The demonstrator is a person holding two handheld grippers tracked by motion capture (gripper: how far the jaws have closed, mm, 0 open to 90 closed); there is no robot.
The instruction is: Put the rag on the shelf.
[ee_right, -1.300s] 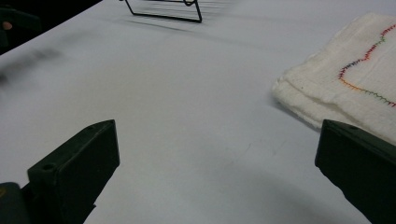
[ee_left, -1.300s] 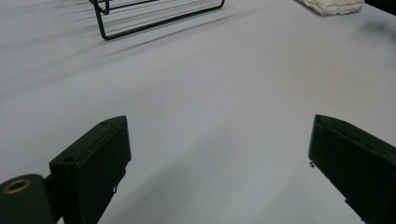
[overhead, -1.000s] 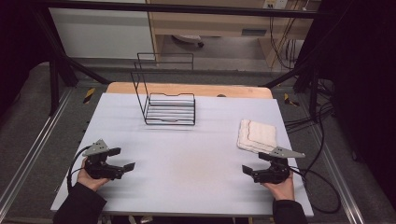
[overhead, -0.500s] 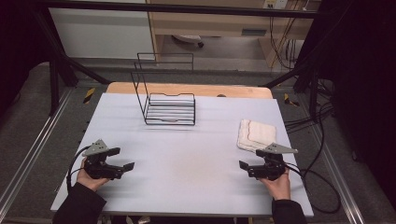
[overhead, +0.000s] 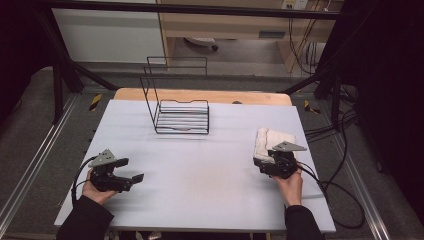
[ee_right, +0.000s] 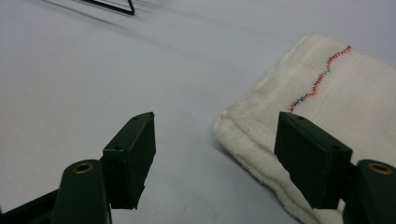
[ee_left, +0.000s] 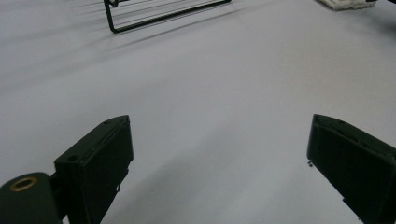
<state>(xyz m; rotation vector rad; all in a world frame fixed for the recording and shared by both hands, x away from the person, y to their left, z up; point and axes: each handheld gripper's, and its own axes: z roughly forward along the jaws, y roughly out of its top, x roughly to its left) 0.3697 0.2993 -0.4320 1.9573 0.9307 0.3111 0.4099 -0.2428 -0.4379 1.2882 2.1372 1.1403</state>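
Right gripper (overhead: 263,164) was advanced onto near corner of folded white cloth (overhead: 272,141); jaws spread wide, one over cloth edge, nothing gripped. Grasp of cloth judged imminent. Left gripper (overhead: 131,176) left unmoved, well left of cloth, jaws parted, empty. Black wire rack (overhead: 182,116) noted beyond-left of cloth on white table (overhead: 200,170); path unobstructed.
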